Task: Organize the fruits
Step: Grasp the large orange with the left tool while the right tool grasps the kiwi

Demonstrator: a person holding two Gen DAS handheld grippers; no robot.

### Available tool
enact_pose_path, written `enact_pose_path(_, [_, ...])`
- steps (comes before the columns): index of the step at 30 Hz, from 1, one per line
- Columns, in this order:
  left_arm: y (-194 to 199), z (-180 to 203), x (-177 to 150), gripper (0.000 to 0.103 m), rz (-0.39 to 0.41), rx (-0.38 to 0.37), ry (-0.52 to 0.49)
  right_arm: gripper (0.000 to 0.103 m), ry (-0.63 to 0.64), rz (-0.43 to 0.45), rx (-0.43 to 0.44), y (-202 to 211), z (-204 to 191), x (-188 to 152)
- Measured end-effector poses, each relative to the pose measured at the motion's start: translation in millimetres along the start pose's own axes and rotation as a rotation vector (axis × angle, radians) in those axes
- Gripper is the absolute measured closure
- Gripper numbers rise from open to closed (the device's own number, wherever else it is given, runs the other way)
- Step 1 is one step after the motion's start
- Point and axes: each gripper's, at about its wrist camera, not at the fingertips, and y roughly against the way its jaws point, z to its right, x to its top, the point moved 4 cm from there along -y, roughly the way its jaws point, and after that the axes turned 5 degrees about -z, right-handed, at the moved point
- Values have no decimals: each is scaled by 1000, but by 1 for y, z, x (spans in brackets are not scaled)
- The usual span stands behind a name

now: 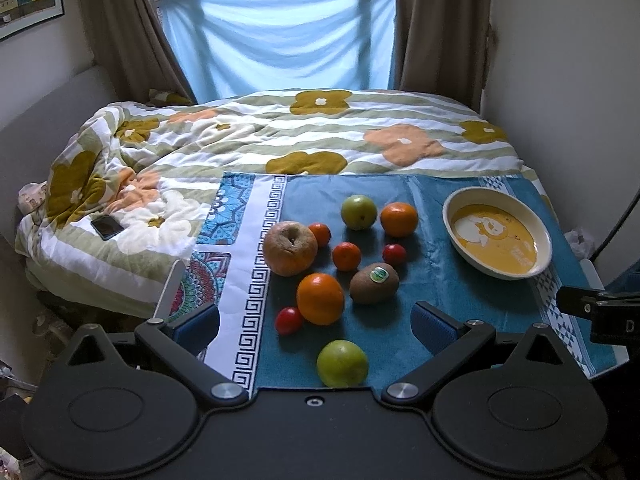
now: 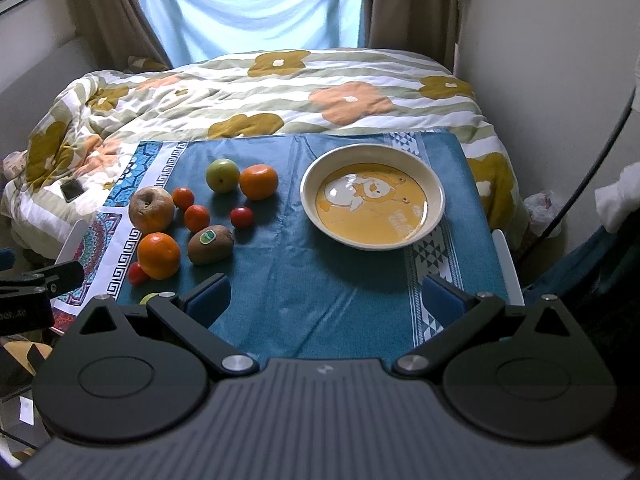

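Observation:
Several fruits lie on a teal cloth (image 1: 472, 312): a wrinkled apple (image 1: 290, 248), a large orange (image 1: 320, 298), a kiwi (image 1: 374, 283) with a sticker, two green fruits (image 1: 342, 363) (image 1: 359, 212), mandarins (image 1: 346, 256) and small red tomatoes (image 1: 288, 320). An empty cream bowl (image 1: 538, 240) (image 2: 434, 190) with a yellow bear print stands to their right. My left gripper (image 1: 316, 326) is open, hovering over the near green fruit and orange. My right gripper (image 2: 326, 300) is open above bare cloth (image 2: 304, 280) in front of the bowl.
The cloth covers a small table at the foot of a bed with a flowered quilt (image 1: 280, 136). A phone (image 1: 106, 226) lies on the quilt at left. Walls close in at right, curtains and a window behind.

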Motion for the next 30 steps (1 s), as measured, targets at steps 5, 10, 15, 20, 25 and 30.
enact_pose_path(5, [-13,-8,7,0,6,34,14,0,78,5,51,-14,-7,13])
enact_pose_path(10, [-38,-6,11,0,-5,52,0,0,196,9,142,-46,-19,25])
enact_pose_path(15, [-69,-3,10,0,-20,45,-75,0,310,-1,233,-84,-29,30])
enact_pose_path(20, [-107,-2,7,1,-74,13,-146,0,369,-17,283,-123,-37,38])
enact_pose_path(25, [-145,0,6,6,-126,-8,-210,0,359,-39,317,-156,-48,43])
enact_pose_path(30, [-175,4,4,11,-168,-48,-271,0,320,-73,327,-182,-59,45])
